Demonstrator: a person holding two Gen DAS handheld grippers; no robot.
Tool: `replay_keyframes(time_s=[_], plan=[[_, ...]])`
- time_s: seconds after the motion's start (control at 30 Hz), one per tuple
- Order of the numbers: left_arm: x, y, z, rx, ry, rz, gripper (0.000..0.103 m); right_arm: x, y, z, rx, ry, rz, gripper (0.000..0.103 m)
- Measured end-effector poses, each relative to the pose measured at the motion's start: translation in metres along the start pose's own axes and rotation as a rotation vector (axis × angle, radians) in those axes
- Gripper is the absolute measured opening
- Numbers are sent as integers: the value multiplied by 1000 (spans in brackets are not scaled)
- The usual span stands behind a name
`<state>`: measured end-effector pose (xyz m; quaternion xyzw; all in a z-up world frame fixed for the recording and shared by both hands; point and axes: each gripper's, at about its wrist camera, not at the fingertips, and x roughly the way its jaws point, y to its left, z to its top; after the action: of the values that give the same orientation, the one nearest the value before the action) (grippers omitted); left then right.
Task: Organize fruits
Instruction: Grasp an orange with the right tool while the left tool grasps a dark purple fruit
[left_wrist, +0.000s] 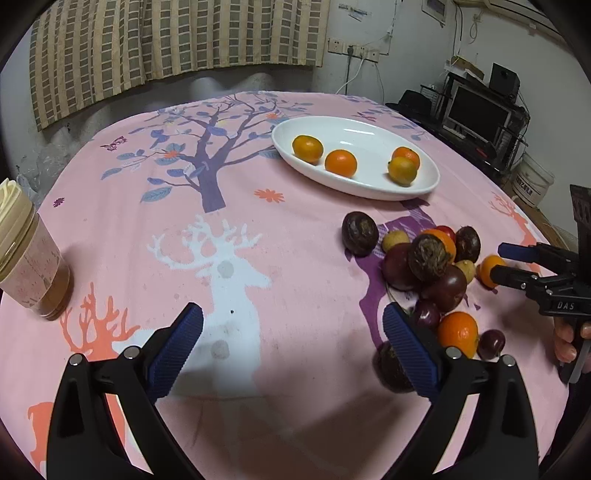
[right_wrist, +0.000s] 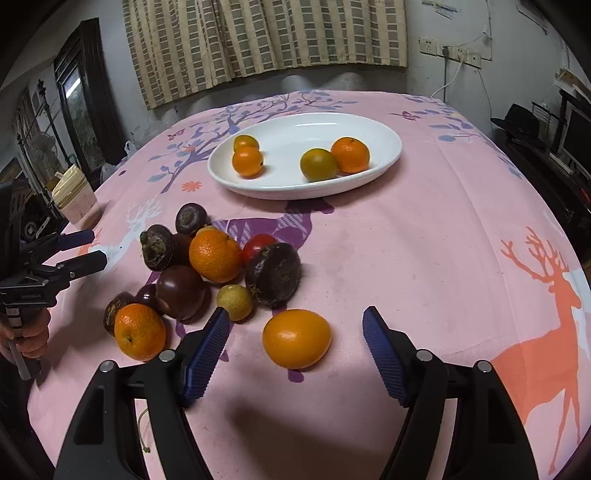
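Right gripper (right_wrist: 295, 350), jaws wide and empty, with a lone orange fruit (right_wrist: 296, 338) lying between its 2 blue pads (right_wrist: 384, 354), just ahead of the tips and slightly nearer the left-hand pad. The fruit is a little wider than tall, its long axis running across the gap from pad to pad. The right gripper is clearly the nearer of the 2; a short advance should bring the pads alongside it. The left gripper (left_wrist: 291, 343), jaws likewise wide and holding nothing, has the mixed pile of dark and orange fruits (left_wrist: 428, 266) off to the right of its jaws. Straight ahead of the right jaws, well beyond the pile, the white oval plate (right_wrist: 388, 155) holds 4 oranges. All rests on a pink deer-print tablecloth (right_wrist: 424, 258); a lidded jar (left_wrist: 29, 258) stands far left of the left jaws, and a checked curtain (right_wrist: 266, 37) hangs behind the table.
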<state>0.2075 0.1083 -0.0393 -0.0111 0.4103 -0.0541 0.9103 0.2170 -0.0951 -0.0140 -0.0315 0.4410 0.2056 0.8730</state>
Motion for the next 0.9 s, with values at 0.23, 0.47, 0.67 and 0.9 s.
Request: replay_keyframes(time_s=[0.23,0.47,0.67,0.9], plan=[[-5,-2,-9,39,8,-83,96,6,-4,-1,14,47,18,47],[-11,-32,-20,185,13,-200,96,7,-18,-2,84,44,55,40],[-2,-50,-28,273,53,-219,69,7,-18,-2,85,42,56,40],[11,-59,-31,301,89,-228,57,4,-18,-2,93,35,48,40]])
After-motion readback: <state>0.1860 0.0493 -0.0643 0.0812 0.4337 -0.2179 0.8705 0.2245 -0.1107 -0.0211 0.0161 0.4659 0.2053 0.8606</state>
